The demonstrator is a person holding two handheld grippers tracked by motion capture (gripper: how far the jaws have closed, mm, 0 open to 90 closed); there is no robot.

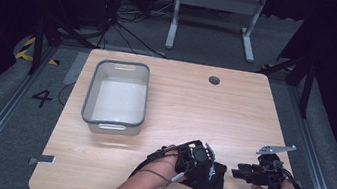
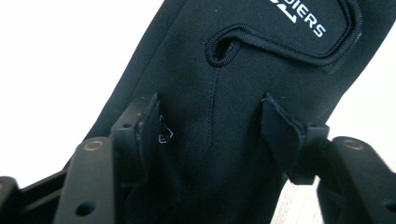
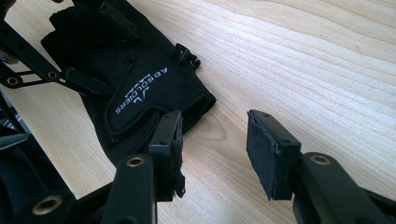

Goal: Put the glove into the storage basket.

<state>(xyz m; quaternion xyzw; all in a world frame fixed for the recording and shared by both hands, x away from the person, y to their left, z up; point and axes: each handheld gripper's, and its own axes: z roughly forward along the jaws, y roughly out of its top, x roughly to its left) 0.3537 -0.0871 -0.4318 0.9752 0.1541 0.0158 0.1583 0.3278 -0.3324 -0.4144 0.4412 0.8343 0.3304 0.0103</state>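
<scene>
so there's a black glove (image 1: 209, 175) lying flat on the wooden bench (image 1: 180, 106) near its front edge, white ABSOLDIERS lettering on the wrist strap, little black clip at the cuff, fabric a bit rumpled

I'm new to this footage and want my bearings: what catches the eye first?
A black glove with white lettering lies at the table's near edge, the open left gripper over it. The right gripper waits open just beside it. An empty grey-rimmed white tub sits far left.

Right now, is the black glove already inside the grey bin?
No, the black glove lies flat on the wooden table near the front edge, well apart from the grey bin.
</scene>
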